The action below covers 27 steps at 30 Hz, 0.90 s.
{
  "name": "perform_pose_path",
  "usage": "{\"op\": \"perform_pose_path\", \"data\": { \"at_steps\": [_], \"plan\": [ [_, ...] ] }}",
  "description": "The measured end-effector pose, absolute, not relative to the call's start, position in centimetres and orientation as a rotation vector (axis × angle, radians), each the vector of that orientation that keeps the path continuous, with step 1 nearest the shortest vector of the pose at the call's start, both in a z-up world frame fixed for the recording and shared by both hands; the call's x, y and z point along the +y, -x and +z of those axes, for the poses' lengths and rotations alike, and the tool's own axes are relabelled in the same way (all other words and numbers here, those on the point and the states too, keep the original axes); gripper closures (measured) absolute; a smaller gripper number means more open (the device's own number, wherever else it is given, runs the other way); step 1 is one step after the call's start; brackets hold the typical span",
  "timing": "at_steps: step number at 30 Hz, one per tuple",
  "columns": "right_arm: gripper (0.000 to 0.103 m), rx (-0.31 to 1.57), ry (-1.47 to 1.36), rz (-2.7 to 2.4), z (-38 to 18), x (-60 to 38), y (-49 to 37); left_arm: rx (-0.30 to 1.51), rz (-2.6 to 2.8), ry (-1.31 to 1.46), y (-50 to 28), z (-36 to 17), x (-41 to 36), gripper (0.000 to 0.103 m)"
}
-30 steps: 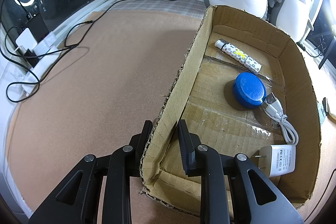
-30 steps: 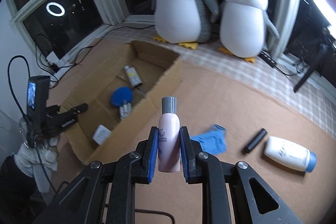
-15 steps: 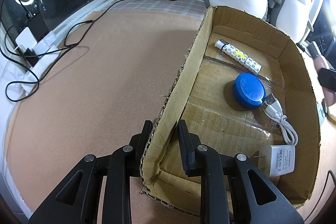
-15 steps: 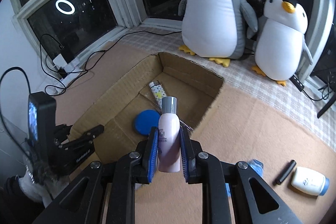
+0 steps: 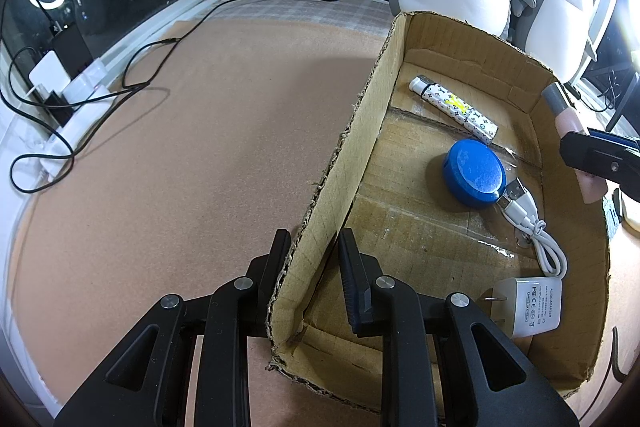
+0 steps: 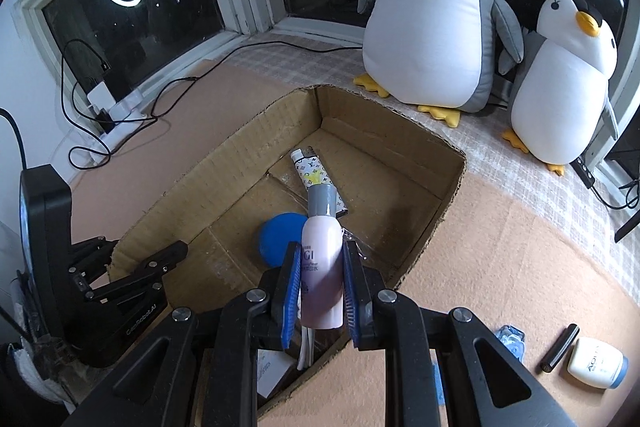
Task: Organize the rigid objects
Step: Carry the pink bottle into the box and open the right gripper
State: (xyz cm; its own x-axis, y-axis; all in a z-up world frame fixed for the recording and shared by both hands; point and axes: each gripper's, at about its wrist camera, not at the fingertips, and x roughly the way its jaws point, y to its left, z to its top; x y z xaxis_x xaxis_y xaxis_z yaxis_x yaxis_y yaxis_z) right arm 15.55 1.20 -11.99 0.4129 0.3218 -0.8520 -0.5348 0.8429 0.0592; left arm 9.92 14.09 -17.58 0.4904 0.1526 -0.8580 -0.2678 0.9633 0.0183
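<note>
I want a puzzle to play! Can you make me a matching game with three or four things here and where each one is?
Things:
1. pink bottle
2. white charger plug
3. white bottle with blue cap
4. box wall

Places:
A. lying on the floor outside the box
B. squeezed in the right claw, above the box
C. pinched by the left claw
D. lying inside the box, at a near corner

Pairs: 1-B, 2-D, 3-A, 4-C
</note>
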Motion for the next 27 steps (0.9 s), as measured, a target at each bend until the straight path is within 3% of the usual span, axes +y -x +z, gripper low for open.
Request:
{"op": "perform_pose_path", "data": {
  "at_steps": [12, 17, 27],
  "plan": [
    [0.084, 1.007, 0.259, 0.532, -12.42, 1.84, -15.81, 1.028, 0.255, 0.123, -9.87, -17.59, 14.22, 0.081],
    [0.054, 0.990, 0.267, 0.532, -12.06, 2.01, -15.52, 1.027, 0.255, 0.123, -9.86, -17.61, 14.20, 0.081],
    [0.049, 0.977, 0.287, 0.507, -11.58, 2.02, -15.27, 1.027, 0.255, 0.124, -9.83, -17.61, 14.27, 0.081]
  ]
}}
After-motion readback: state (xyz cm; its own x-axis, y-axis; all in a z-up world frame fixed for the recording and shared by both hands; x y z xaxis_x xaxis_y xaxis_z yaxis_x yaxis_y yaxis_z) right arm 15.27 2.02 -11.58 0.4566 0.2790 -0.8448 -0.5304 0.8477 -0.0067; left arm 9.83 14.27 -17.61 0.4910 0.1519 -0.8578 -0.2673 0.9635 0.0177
